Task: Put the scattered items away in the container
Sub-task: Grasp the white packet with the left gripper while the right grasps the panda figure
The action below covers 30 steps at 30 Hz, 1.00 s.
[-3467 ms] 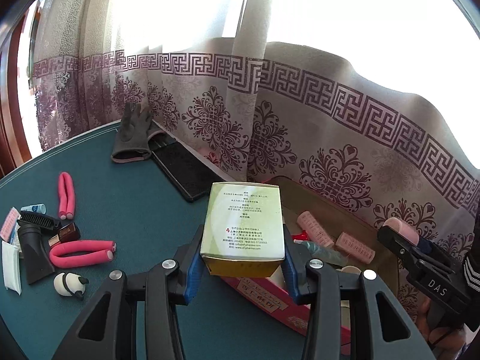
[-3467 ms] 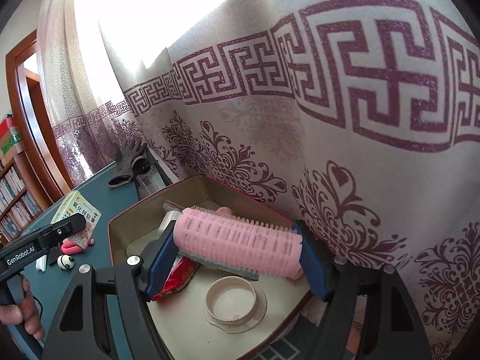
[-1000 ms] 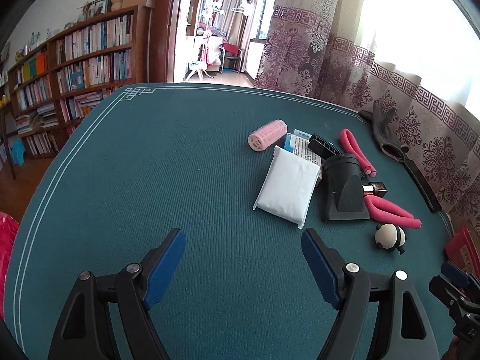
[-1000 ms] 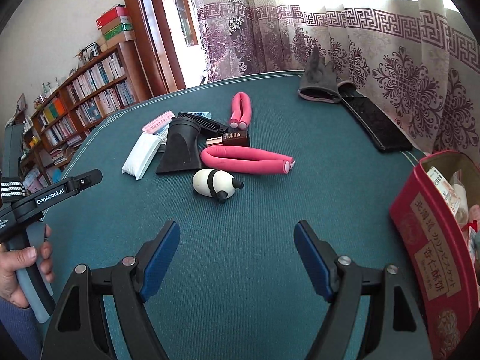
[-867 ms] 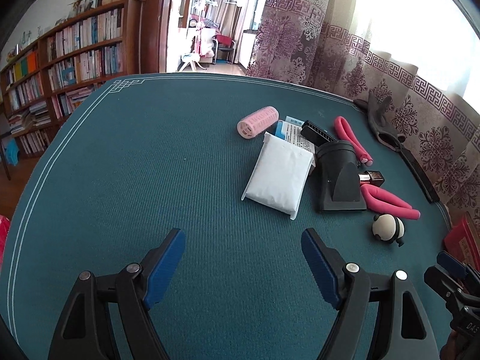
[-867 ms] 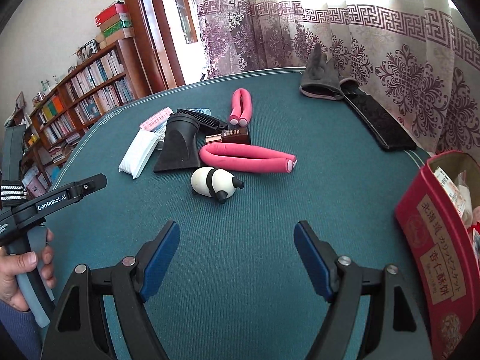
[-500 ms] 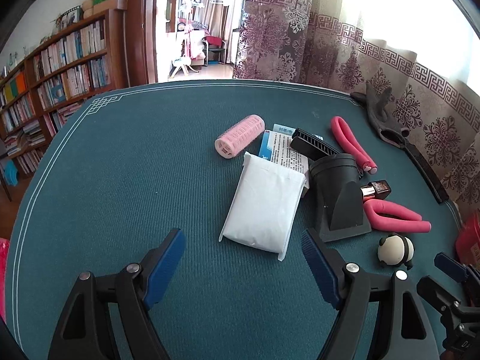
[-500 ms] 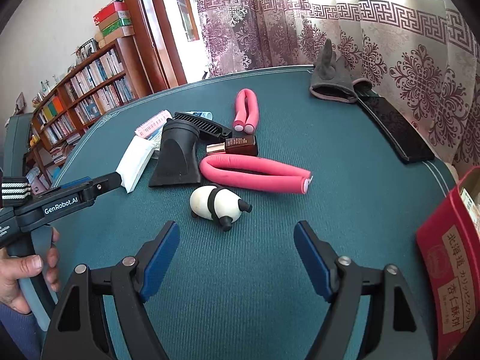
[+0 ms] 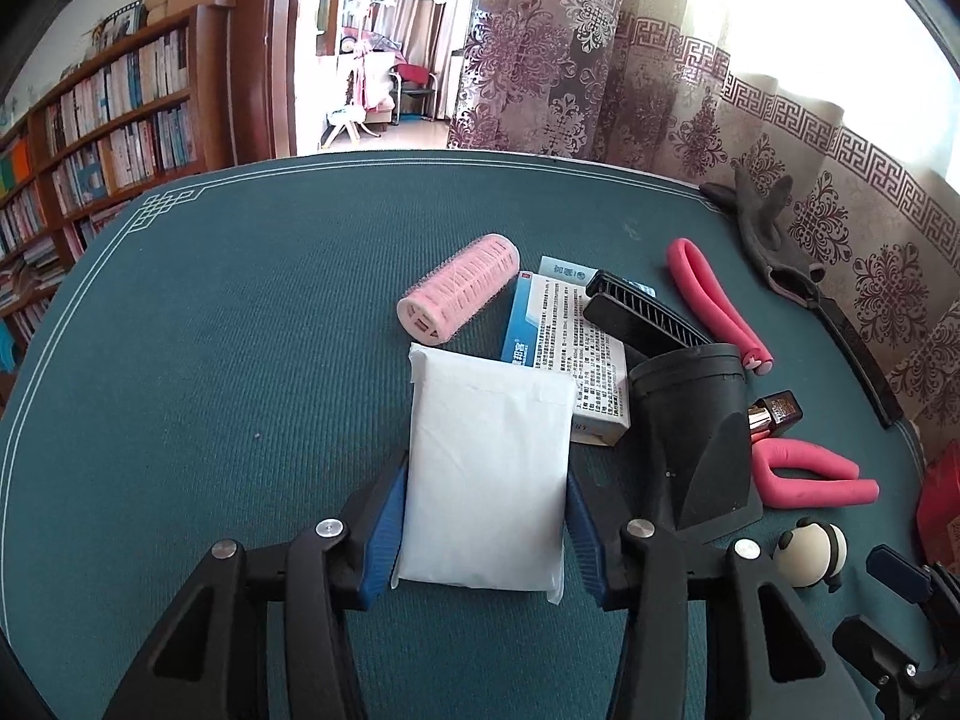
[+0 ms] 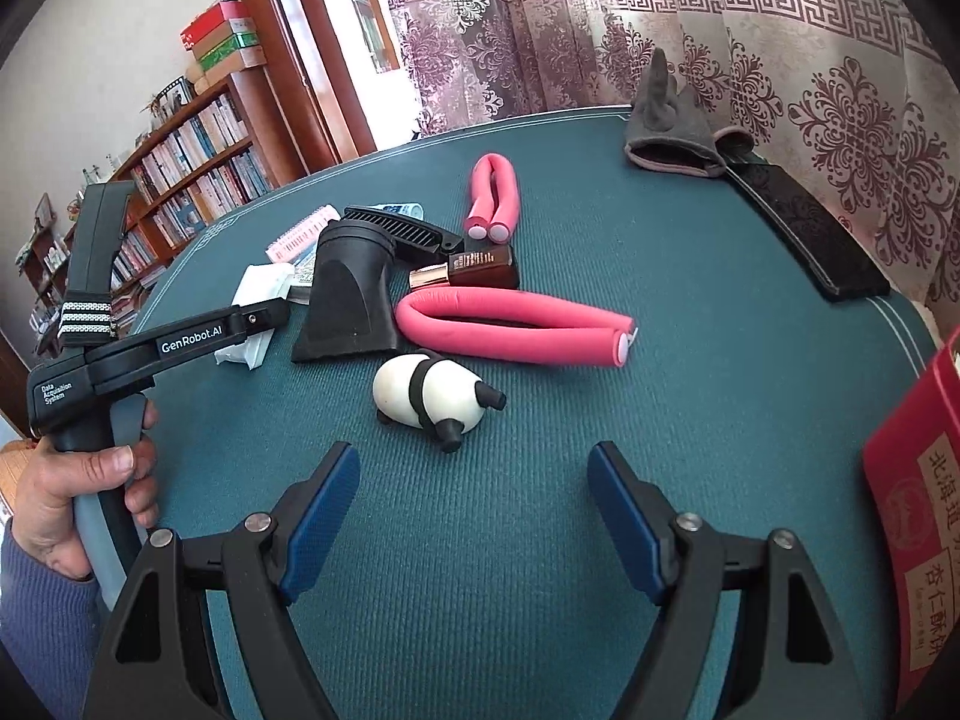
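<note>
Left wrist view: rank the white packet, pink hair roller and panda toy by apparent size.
1. white packet, largest, though nearest the camera, between the left gripper fingers.
2. pink hair roller.
3. panda toy, smallest.

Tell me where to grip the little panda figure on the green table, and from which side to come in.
Grip the white-and-black panda figure across its rounded body, just behind the black band. It lies on its side, head pointing right, so its flanks face near and far. The open right gripper sits just short of it; I'd turn the fingers to span those flanks, avoiding the small black ears and feet.
</note>
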### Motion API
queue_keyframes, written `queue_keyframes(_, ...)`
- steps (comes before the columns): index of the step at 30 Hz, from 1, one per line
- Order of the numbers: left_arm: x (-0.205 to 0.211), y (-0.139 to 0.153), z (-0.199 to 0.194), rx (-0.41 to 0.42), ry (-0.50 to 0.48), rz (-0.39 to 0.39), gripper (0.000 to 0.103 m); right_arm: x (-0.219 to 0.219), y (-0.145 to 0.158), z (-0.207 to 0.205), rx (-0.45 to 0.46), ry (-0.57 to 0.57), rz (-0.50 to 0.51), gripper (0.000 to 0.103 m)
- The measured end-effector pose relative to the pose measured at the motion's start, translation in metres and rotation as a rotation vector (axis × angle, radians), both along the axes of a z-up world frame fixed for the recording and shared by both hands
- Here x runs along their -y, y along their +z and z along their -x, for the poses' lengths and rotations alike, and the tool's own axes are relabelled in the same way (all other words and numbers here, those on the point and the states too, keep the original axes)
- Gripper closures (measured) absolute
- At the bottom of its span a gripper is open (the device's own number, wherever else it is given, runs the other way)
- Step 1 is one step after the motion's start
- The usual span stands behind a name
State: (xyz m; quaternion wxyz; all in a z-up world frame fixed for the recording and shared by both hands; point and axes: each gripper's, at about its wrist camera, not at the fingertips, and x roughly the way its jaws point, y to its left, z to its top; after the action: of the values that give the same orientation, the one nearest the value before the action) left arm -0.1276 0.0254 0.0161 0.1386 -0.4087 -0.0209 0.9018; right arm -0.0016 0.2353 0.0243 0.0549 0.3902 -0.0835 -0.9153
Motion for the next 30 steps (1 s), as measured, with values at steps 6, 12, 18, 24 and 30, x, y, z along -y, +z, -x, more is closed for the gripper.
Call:
queue_keyframes(6,0.01,0.014,-0.014,-0.047,0.014,-0.017,0.053,0.013,0.005,0.023,0.0,0.0,-0.058,0.022)
queue_keyframes(12,0.014,0.016,-0.014,-0.055,0.03,-0.021,0.053,0.031,-0.009,0.05,0.043,-0.002,-0.142,0.022)
queue_keyframes(18,0.012,0.01,-0.012,-0.04,0.032,-0.014,0.053,0.027,-0.012,0.042,0.041,-0.009,-0.155,0.042)
queue_keyframes(24,0.002,0.015,-0.018,-0.057,0.015,0.0,0.053,0.017,-0.005,0.012,0.021,-0.016,-0.108,0.043)
queue_keyframes(30,-0.01,0.031,-0.038,-0.091,-0.016,0.0,0.053,-0.003,0.019,-0.026,-0.041,-0.058,-0.094,0.043)
